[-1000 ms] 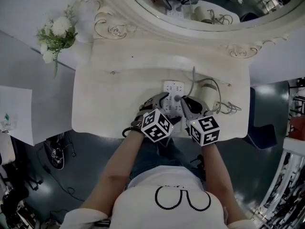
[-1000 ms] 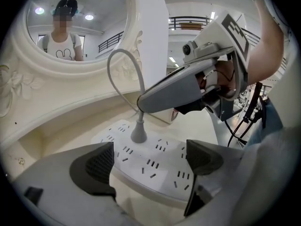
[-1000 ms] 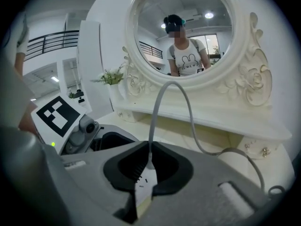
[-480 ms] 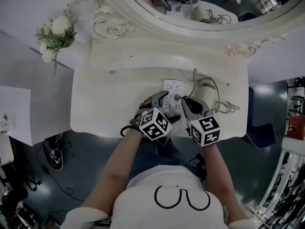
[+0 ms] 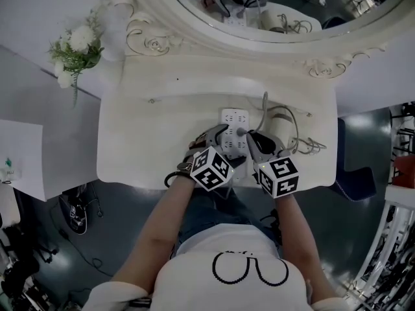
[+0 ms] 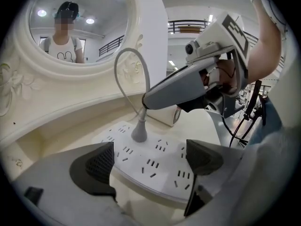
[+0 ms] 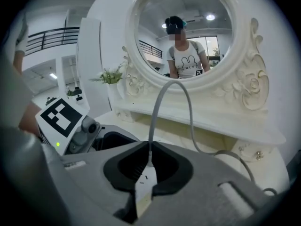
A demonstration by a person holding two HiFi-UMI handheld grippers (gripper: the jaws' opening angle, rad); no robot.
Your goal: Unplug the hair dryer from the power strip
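Note:
A white power strip (image 5: pixel 234 123) lies on the white dressing table (image 5: pixel 149 141). Its near end sits between the dark pads (image 6: pixel 96 166) of my left gripper (image 6: pixel 150 161), which close on its two sides. A grey plug (image 6: pixel 139 132) stands in the strip, and its grey cord (image 6: pixel 123 60) loops up and away to the white hair dryer (image 5: pixel 280 129) lying to the right. My right gripper (image 7: pixel 149 163) is shut on the plug's neck, just above the strip. In the head view both grippers (image 5: pixel 220 140) (image 5: pixel 250 138) meet over the strip.
An oval mirror in an ornate white frame (image 5: pixel 194 37) rises behind the table. White flowers (image 5: pixel 76 47) stand at the far left. The dryer's coiled cord (image 5: pixel 310 146) lies by the right edge. The table's front edge runs just under my hands.

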